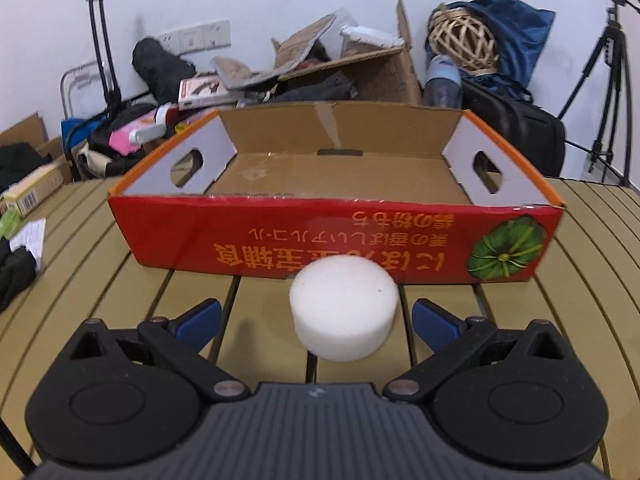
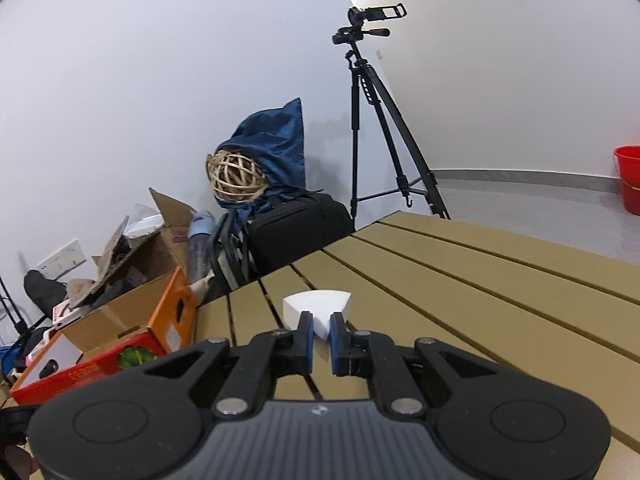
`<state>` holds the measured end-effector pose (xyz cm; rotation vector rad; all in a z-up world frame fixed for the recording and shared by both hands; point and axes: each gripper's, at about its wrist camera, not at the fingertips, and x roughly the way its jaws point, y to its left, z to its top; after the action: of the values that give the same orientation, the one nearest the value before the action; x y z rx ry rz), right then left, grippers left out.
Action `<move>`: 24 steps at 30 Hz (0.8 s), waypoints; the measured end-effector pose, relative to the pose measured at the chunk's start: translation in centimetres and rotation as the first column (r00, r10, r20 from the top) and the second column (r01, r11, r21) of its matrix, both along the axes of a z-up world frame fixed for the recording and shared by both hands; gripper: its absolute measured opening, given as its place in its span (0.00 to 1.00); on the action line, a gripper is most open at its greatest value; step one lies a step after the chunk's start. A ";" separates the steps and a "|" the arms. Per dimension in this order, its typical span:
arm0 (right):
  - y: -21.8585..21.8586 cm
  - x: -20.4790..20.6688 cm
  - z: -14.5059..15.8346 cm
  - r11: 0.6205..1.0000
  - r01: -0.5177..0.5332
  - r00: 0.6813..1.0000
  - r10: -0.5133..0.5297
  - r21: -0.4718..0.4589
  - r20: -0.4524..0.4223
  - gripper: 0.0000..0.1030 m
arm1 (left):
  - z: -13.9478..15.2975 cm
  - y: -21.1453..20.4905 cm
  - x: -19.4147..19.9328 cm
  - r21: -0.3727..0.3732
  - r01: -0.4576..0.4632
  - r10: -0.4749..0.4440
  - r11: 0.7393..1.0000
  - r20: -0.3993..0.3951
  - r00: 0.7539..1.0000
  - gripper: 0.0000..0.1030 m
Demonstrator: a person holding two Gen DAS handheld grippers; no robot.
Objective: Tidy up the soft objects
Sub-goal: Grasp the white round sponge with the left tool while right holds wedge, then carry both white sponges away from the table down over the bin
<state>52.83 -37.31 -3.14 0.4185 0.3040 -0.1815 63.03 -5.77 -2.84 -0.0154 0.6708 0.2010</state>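
A white round foam cylinder (image 1: 344,310) stands on the slatted table just in front of the red cardboard box (image 1: 336,236), whose inside is bare. My left gripper (image 1: 316,318) is open, its blue pads on either side of the cylinder and apart from it. In the right wrist view my right gripper (image 2: 321,334) is shut on a white wedge-shaped foam piece (image 2: 316,306), pinching its narrow corner above the table. The red box (image 2: 100,360) lies to the lower left there.
Behind the table are a torn cardboard carton (image 1: 360,68), a black bag (image 1: 516,124), a woven rattan ball in blue cloth (image 1: 464,40), a tripod (image 2: 380,120) and a trolley handle (image 1: 96,20). A red bucket (image 2: 628,178) stands far right. Small boxes and papers (image 1: 28,232) lie at the table's left.
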 end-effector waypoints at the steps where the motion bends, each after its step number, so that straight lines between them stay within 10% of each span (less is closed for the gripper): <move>1: -0.1 0.1 -0.1 1.000 0.001 1.000 -0.001 0.005 -0.001 0.07 | -0.3 0.2 0.4 -0.008 -0.012 0.012 1.000 -0.010 1.000 1.00; 9: 0.1 0.2 -0.1 1.000 -0.008 1.000 0.008 0.002 0.007 0.07 | -0.9 0.5 1.5 0.007 -0.012 0.012 1.000 -0.010 1.000 0.94; 14: 0.5 0.0 -0.1 1.000 -0.020 1.000 0.020 -0.010 0.009 0.07 | -1.0 -0.1 1.6 0.011 0.019 -0.019 1.000 -0.015 1.000 0.59; 24: 0.4 -0.6 0.4 0.999 -0.044 0.999 0.045 -0.023 0.016 0.07 | 0.2 0.5 -1.4 -0.005 0.068 -0.067 0.998 0.038 0.997 0.56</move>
<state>52.26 -36.94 -2.73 0.3902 0.2943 -0.1377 61.61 -5.29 -2.59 -0.0023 0.6329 0.1334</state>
